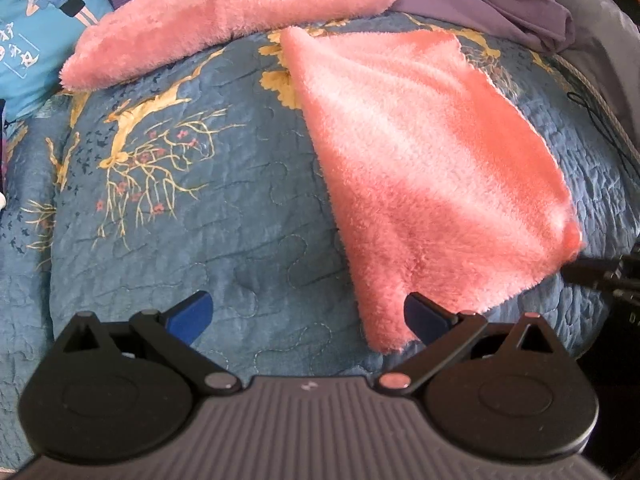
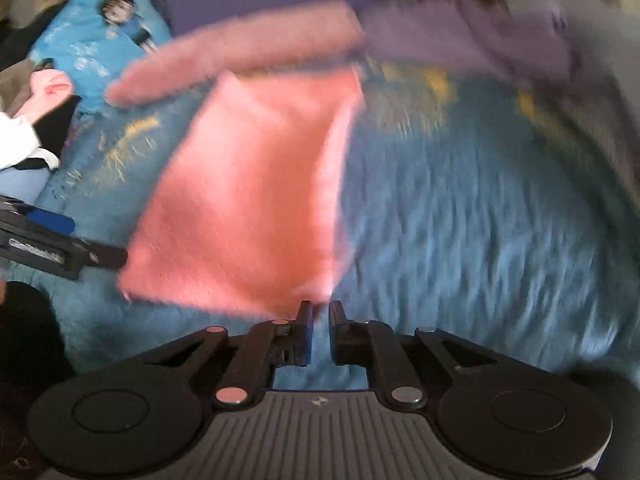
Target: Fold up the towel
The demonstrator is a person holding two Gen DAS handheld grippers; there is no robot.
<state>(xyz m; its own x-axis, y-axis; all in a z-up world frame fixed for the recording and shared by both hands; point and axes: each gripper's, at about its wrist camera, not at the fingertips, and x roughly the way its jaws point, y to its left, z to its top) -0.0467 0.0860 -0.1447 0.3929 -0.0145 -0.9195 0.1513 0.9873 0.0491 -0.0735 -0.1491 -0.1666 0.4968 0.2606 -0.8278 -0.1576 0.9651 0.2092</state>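
The towel (image 1: 420, 168) lies folded on the bed (image 1: 200, 220). Left tongs (image 1: 308, 314) gape wide, empty. Right tongs (image 2: 320, 320) are nearly closed, empty; a careless grab could bunch the fold.

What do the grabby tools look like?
Each tool is black, with two round discs on a ribbed grey base with a small logo, silver round pins at the joints, and blue pads on its fingertips. You can see this on the left tool and the right tool. The person's white sleeve shows at the edge of the right wrist view.
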